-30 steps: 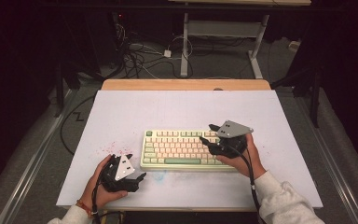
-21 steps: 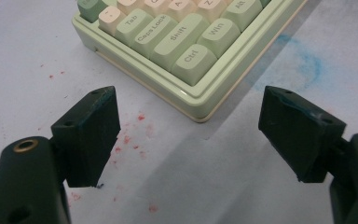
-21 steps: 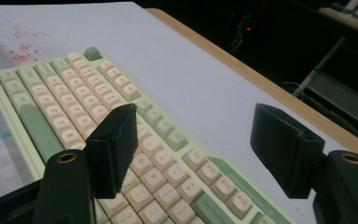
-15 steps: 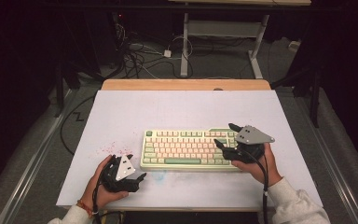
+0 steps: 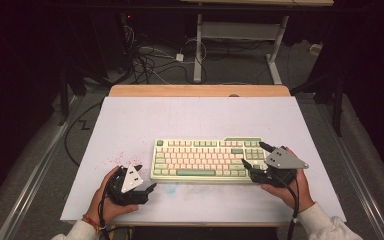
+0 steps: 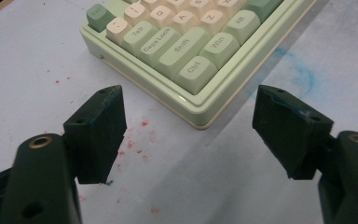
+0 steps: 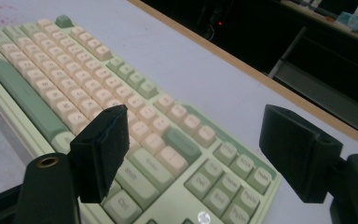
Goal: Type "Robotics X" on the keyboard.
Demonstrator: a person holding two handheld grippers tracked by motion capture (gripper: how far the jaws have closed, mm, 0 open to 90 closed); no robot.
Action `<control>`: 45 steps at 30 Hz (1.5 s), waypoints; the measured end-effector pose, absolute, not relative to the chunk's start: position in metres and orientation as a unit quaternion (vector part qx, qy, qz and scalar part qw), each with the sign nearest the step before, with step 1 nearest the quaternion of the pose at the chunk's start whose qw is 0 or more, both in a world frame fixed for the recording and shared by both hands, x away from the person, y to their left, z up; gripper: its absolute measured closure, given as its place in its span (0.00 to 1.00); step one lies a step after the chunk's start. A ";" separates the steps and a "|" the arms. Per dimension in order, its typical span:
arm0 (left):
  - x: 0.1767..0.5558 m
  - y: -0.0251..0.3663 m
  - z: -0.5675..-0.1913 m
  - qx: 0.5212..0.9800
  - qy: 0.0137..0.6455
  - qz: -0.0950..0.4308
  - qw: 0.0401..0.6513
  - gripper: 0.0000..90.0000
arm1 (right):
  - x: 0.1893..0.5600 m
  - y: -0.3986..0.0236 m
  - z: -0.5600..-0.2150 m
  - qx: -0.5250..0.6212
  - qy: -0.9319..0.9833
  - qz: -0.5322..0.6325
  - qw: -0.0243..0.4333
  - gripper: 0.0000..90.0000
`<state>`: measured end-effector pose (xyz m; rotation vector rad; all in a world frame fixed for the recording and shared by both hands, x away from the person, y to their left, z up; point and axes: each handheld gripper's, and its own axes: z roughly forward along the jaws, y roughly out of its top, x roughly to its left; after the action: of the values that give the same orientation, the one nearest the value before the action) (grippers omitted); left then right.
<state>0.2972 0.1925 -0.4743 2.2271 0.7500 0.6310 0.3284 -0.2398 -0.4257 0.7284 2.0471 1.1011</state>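
The keyboard [image 5: 207, 159] lies mid-counter. The left gripper [image 5: 141, 179] rests low at its near-left corner, jaws wide and empty, just narrowing. The right gripper [image 5: 254, 156] hovers over its right end, jaws wide, just opening.

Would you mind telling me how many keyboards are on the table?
1. The keyboard lies near the middle of the white table, between the left gripper at its lower left corner and the right gripper over its right end.

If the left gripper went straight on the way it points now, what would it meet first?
Most likely the near left corner of the pale green and cream keyboard, by its Ctrl key. The left gripper stands open, nothing between its jaws, with bare white table cover before that corner.
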 end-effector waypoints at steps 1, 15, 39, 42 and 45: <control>0.298 0.193 -0.473 0.857 0.293 0.241 0.348 0.27 | 0.327 -0.242 -0.427 0.280 0.790 0.423 0.345 0.27; 0.297 0.192 -0.468 0.851 0.316 0.248 0.339 0.36 | 0.297 -0.262 -0.446 0.276 0.795 0.394 0.369 0.28; 0.317 0.173 -0.426 0.870 0.282 0.189 0.358 0.97 | 0.285 -0.281 -0.454 0.297 0.798 0.385 0.355 0.27; 0.321 0.170 -0.423 0.867 0.281 0.189 0.366 0.97 | 0.286 -0.280 -0.453 0.302 0.800 0.383 0.350 0.27; 0.325 0.164 -0.421 0.867 0.279 0.185 0.368 0.97 | 0.286 -0.279 -0.452 0.301 0.799 0.386 0.349 0.27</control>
<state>0.3252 0.1644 -0.4215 2.2270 0.7155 0.4753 0.2864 -0.2793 -0.4521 0.7799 2.0702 1.0001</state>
